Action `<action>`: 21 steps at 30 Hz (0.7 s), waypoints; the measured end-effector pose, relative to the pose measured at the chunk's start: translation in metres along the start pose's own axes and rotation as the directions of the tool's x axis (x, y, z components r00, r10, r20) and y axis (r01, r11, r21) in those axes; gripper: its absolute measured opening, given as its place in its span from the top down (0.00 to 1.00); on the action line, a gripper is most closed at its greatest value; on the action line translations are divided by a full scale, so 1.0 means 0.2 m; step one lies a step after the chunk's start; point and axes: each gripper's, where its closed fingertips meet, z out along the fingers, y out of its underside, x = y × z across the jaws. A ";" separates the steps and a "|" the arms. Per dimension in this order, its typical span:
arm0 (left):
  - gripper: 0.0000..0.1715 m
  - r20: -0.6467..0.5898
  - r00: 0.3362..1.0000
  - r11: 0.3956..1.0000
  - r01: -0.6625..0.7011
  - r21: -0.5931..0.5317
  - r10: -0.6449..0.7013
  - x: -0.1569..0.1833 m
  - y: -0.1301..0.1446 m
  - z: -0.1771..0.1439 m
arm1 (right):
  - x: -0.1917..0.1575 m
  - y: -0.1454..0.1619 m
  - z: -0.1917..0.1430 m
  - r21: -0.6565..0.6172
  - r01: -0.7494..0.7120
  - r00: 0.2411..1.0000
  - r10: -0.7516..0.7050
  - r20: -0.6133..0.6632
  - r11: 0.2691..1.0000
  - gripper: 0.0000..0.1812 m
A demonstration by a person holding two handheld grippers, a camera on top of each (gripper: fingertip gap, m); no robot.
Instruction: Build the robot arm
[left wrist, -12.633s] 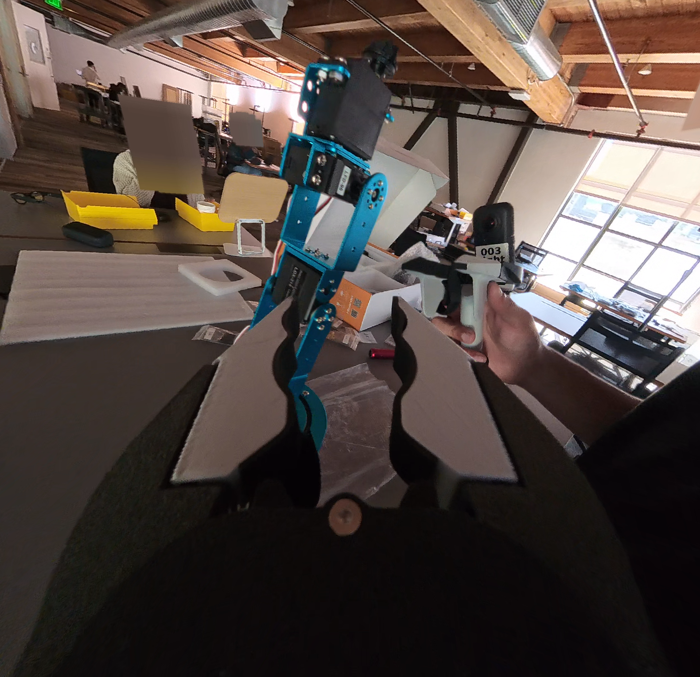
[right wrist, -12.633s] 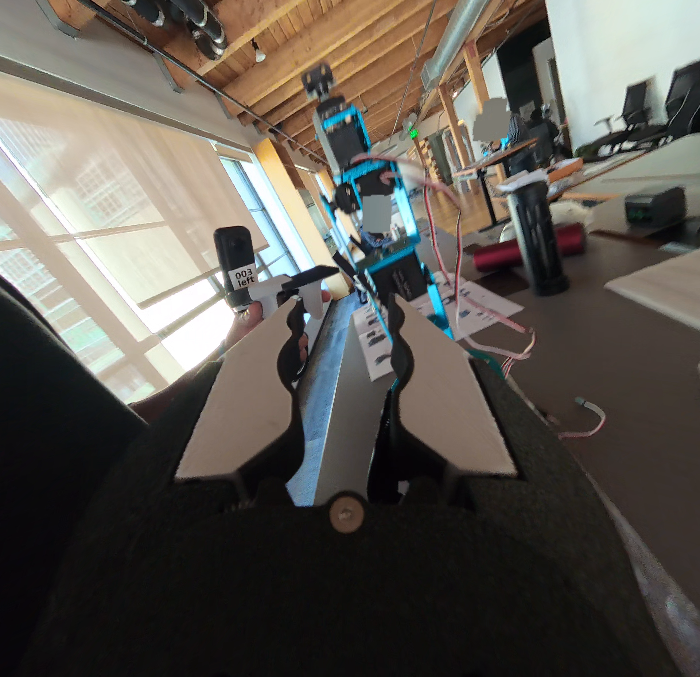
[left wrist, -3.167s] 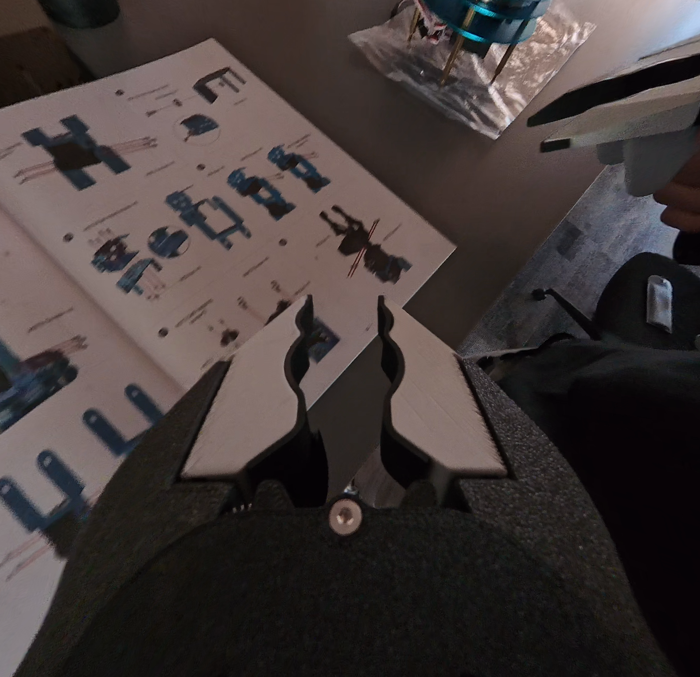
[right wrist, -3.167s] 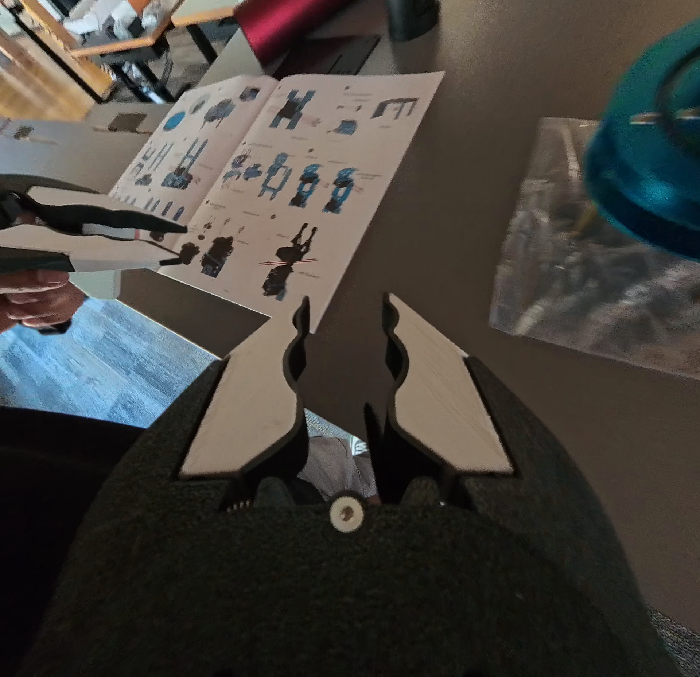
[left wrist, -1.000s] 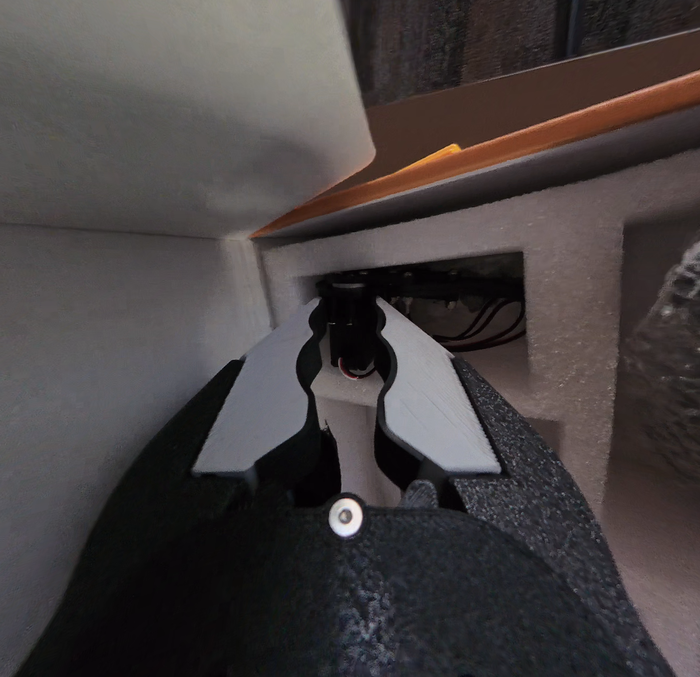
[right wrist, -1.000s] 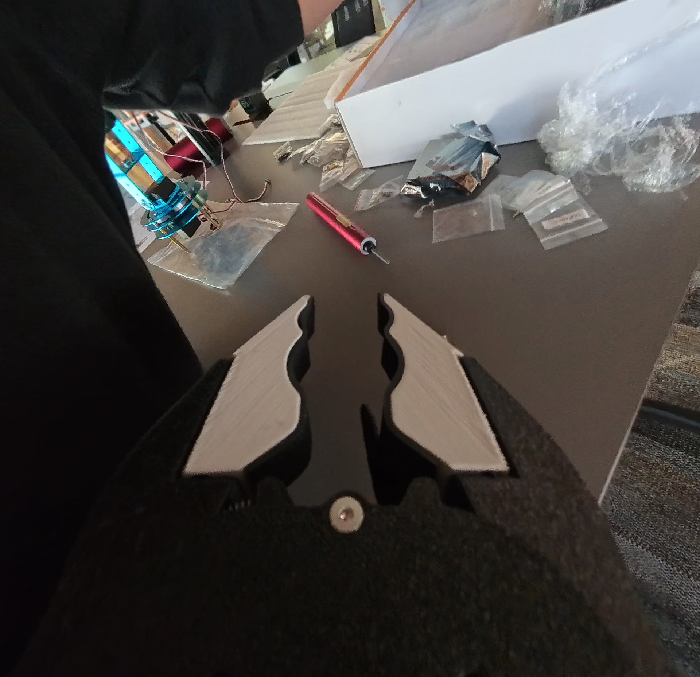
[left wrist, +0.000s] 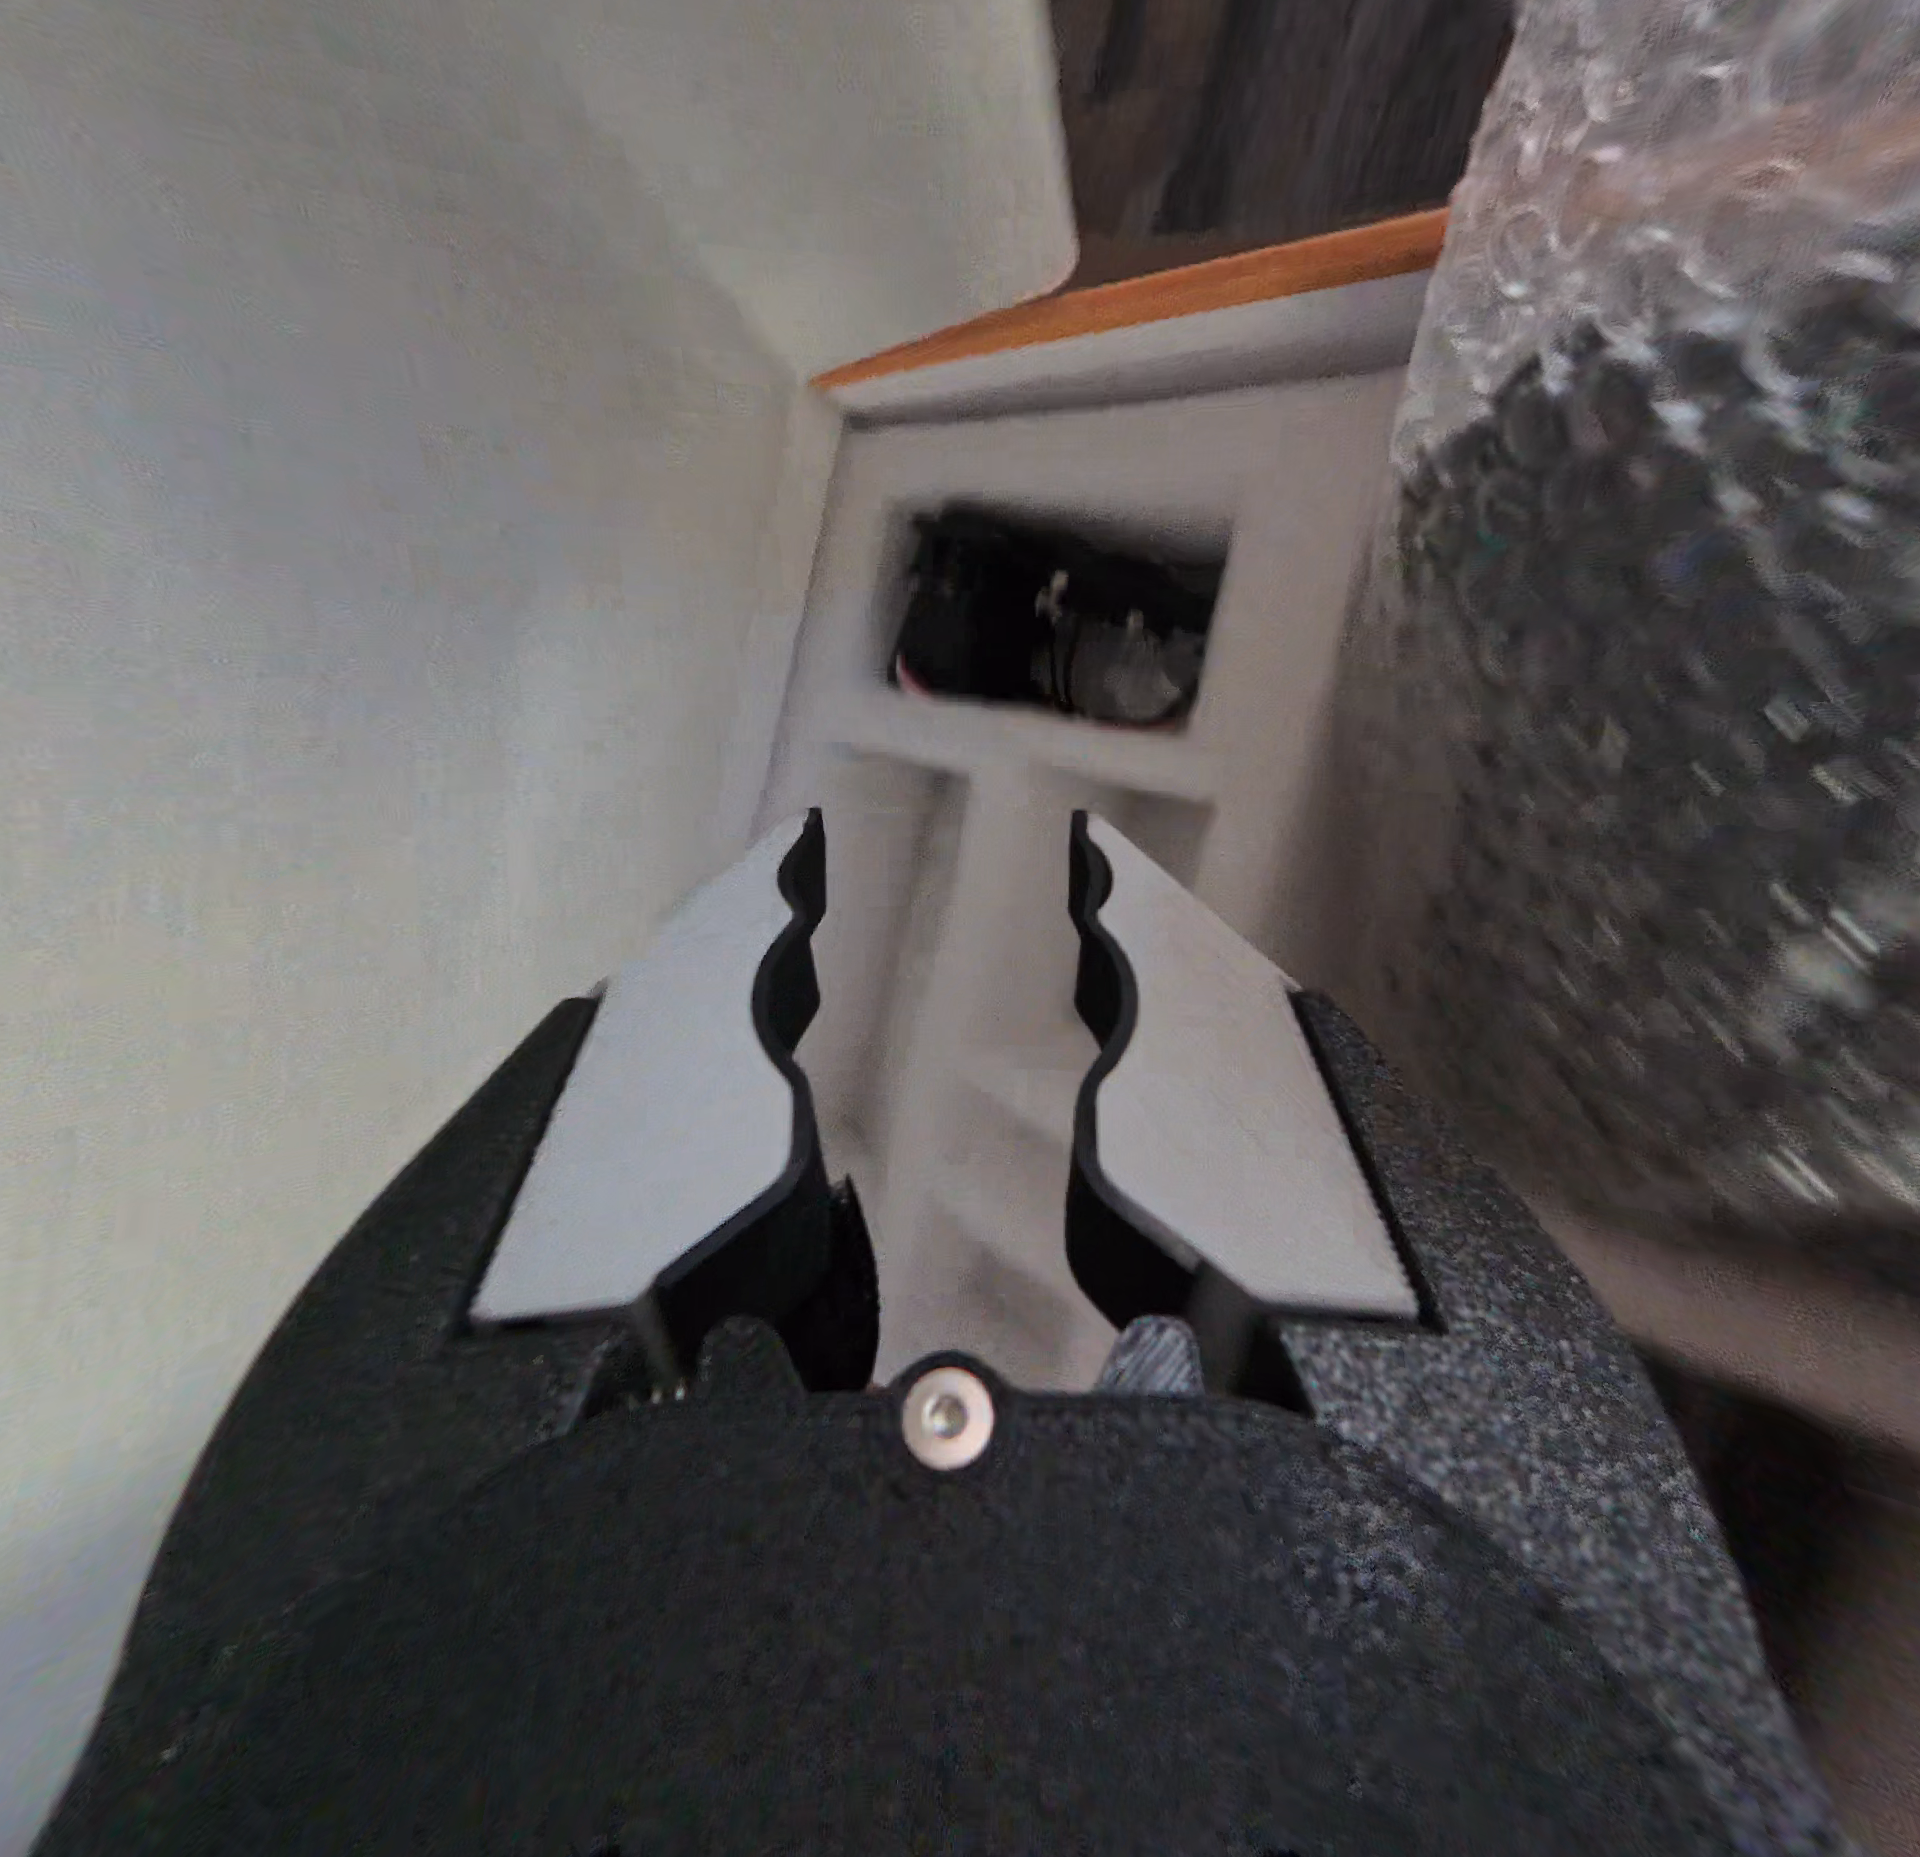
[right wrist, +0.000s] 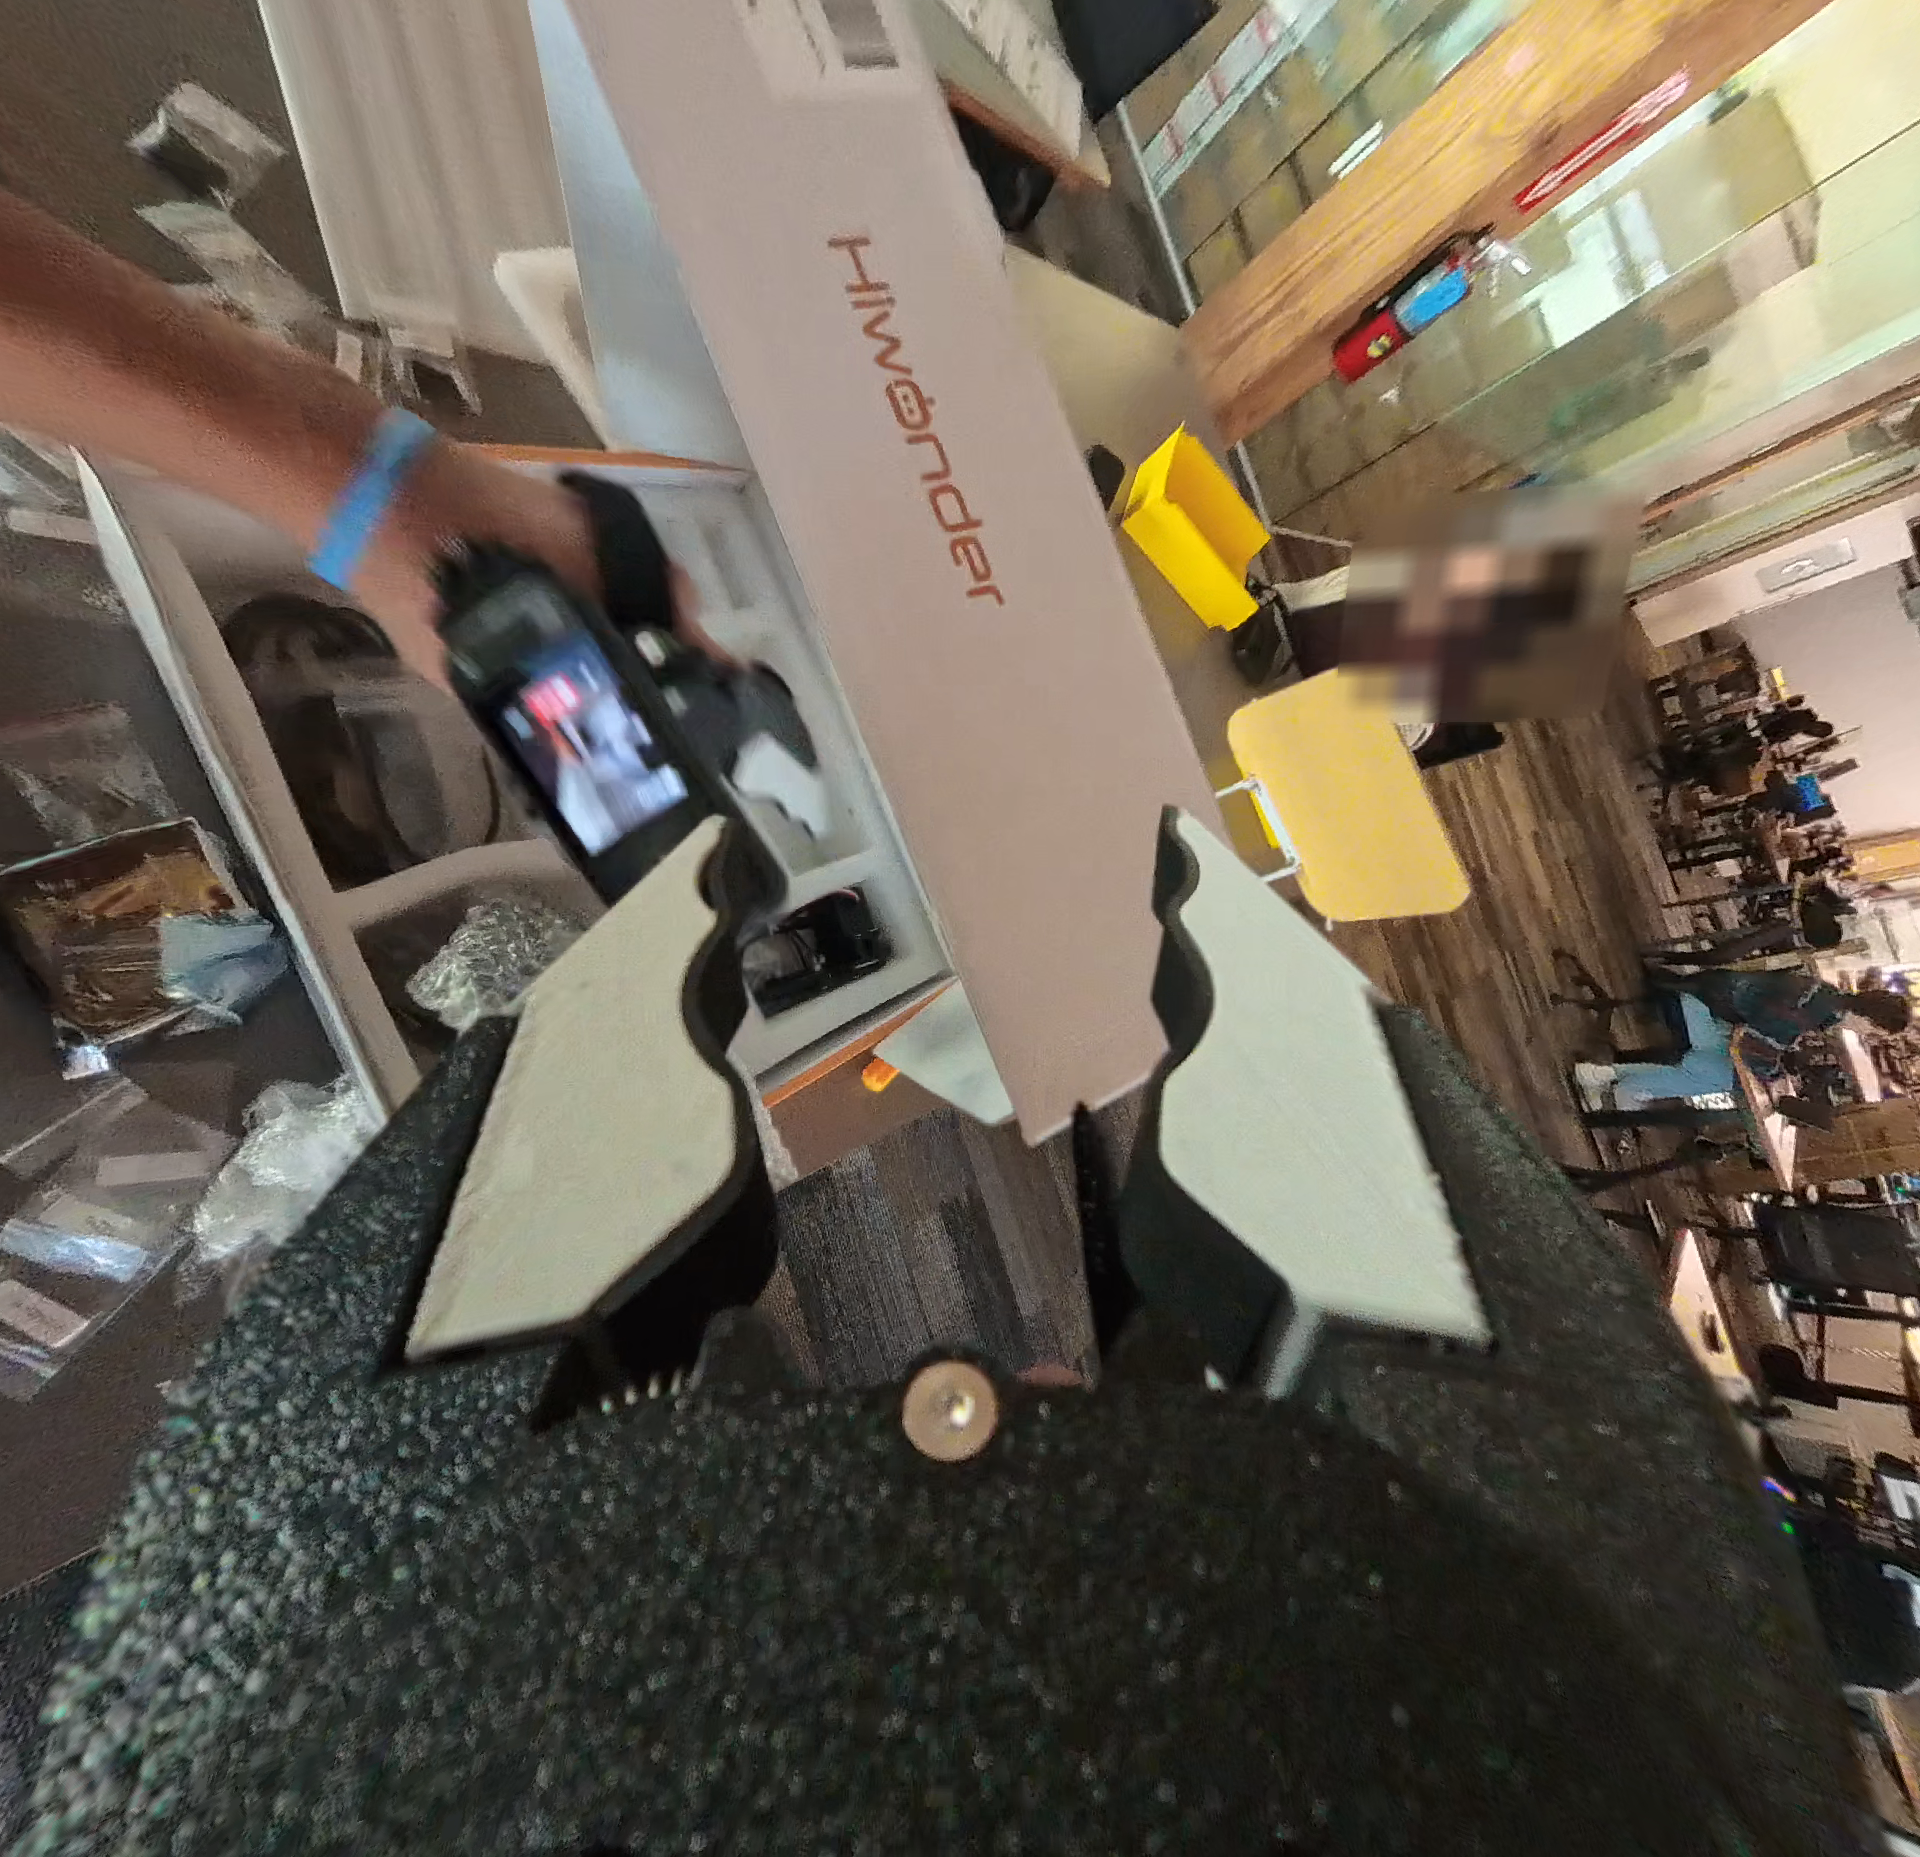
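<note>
**Both hand-held grippers empty at the open white box**

The white box (right wrist: 935,477) fills the middle of the right wrist view, its long lid standing up through the centre of the frame and its white foam insert (left wrist: 1049,758) showing below. In the left wrist view a bubble-wrapped dark bundle (left wrist: 1662,716) crowds the right side of the frame, and the box's white wall takes the left. Just above centre there, a foam pocket holds a dark part with wires (left wrist: 1049,633); what it is I cannot tell through the blur. The left hand-held gripper (left wrist: 945,831) sits inside the box, fingers moderately apart, holding nothing, its tips short of that pocket. The right hand-held gripper (right wrist: 940,831) hangs outside the box, spread wide and empty. At centre left of its view, a forearm with a blue wristband (right wrist: 369,498) reaches into the box
</note>
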 end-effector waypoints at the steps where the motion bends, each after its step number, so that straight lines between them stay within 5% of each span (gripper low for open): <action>1: 0.72 -0.018 0.991 0.991 0.133 0.020 -0.132 0.01 0.06 -0.10 | 0.00 0.00 0.03 -0.006 0.003 1.000 -0.003 -0.005 1.000 0.56; 3: 0.70 -0.112 0.904 0.903 0.422 0.080 -0.412 0.09 0.16 -0.35 | 0.00 0.03 0.04 0.000 0.002 0.999 -0.002 -0.044 1.000 0.56; 5: 0.73 -0.122 0.781 0.751 0.624 0.216 -0.613 0.12 0.25 -0.65 | 0.04 0.08 0.02 0.035 -0.044 0.990 0.049 -0.133 0.998 0.58; 8: 0.77 -0.008 0.531 0.467 0.753 0.463 -0.848 -0.08 0.51 -1.06 | 0.12 0.20 -0.05 0.134 -0.190 0.945 0.218 -0.242 0.973 0.60; 9: 0.77 0.025 0.478 0.421 0.746 0.515 -0.878 -0.17 0.60 -1.15 | 0.16 0.25 -0.07 0.172 -0.248 0.916 0.288 -0.280 0.953 0.62; 11: 0.73 0.137 0.470 0.466 0.710 0.528 -0.872 -0.33 0.74 -1.20 | 0.20 0.39 -0.09 0.214 -0.355 0.845 0.411 -0.343 0.910 0.64; 13: 0.73 0.148 0.534 0.530 0.691 0.492 -0.833 -0.43 0.74 -1.14 | 0.12 0.53 -0.03 0.221 -0.494 0.787 0.541 -0.296 0.841 0.61; 17: 0.96 0.256 0.634 0.666 0.574 0.477 -0.730 -0.67 0.65 -1.03 | -0.12 0.70 0.11 0.229 -0.641 0.702 0.681 -0.209 0.732 0.68; 21: 0.97 0.262 0.604 0.653 0.633 0.417 -0.753 -0.95 0.59 -0.94 | -0.39 0.74 0.21 0.124 -0.697 0.698 0.708 -0.107 0.706 0.73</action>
